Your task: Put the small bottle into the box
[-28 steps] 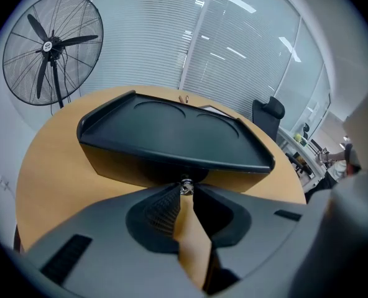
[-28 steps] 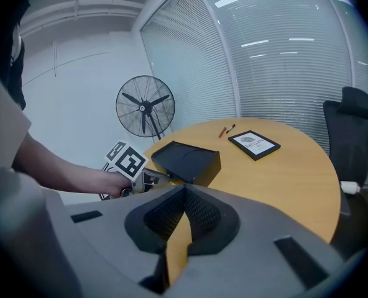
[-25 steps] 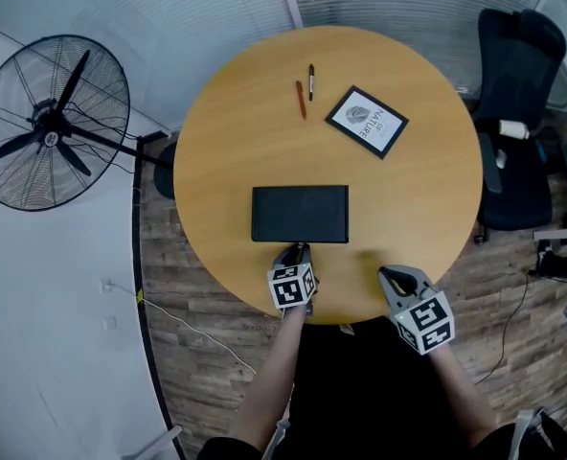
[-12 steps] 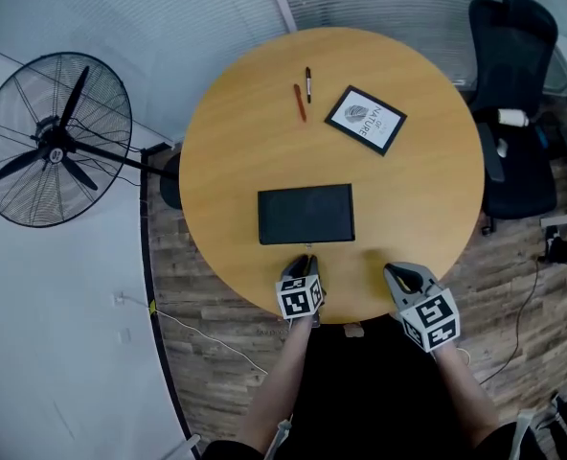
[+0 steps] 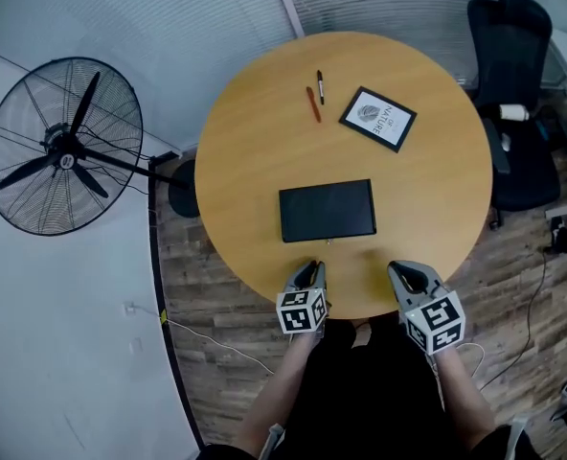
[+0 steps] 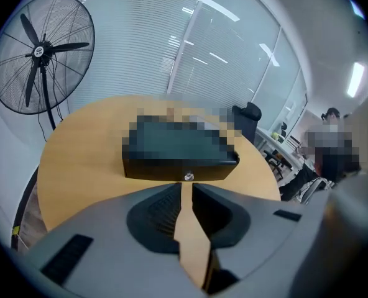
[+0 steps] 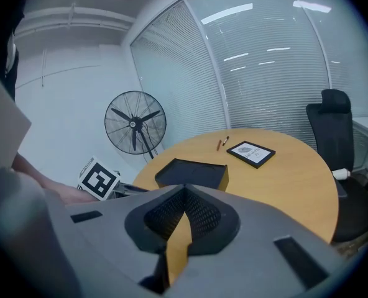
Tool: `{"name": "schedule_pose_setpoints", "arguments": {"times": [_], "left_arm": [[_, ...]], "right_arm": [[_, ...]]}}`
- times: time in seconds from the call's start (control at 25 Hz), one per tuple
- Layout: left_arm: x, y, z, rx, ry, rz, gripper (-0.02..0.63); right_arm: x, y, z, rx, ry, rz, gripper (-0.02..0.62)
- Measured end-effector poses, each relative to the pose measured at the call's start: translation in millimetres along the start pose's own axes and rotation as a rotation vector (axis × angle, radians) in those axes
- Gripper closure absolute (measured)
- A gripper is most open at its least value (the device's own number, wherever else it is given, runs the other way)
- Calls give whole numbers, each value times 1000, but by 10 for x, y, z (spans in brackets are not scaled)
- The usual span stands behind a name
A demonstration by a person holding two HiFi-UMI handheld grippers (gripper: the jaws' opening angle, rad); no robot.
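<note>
Facing the box (image 6: 151, 166) lock (image 6: 188, 177), left jaws narrowing, apart, empty; right jaws closed

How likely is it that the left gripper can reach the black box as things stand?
Probably yes. The left gripper faces the black box across the table, with nothing between them. Its jaws, just closing slightly, hold nothing.

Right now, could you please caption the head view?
Empty left gripper, jaws just closing, and right gripper by a black box on a table.
</note>
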State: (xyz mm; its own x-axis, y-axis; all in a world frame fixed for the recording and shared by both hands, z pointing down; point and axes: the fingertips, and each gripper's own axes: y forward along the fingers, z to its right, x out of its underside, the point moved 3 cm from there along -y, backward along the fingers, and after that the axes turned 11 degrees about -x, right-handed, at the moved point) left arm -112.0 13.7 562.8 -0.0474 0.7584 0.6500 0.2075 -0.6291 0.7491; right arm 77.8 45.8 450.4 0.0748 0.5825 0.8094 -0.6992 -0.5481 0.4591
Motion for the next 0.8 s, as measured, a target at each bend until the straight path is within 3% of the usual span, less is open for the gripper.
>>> {"name": "schedule_pose_setpoints", "arguments": {"times": [0.4, 0.6, 0.8], "left_arm": [[-494, -794, -257, 124, 45, 194, 588], [-788, -1315, -420, 125, 132, 337, 605], [-948, -1691, -554, 148, 138, 419, 607]], "right_arm": [[-410, 69, -635, 57, -54, 112, 586], [-602, 20, -976, 76, -85, 166, 586], [-725, -75, -1189, 96, -107, 225, 586]]}}
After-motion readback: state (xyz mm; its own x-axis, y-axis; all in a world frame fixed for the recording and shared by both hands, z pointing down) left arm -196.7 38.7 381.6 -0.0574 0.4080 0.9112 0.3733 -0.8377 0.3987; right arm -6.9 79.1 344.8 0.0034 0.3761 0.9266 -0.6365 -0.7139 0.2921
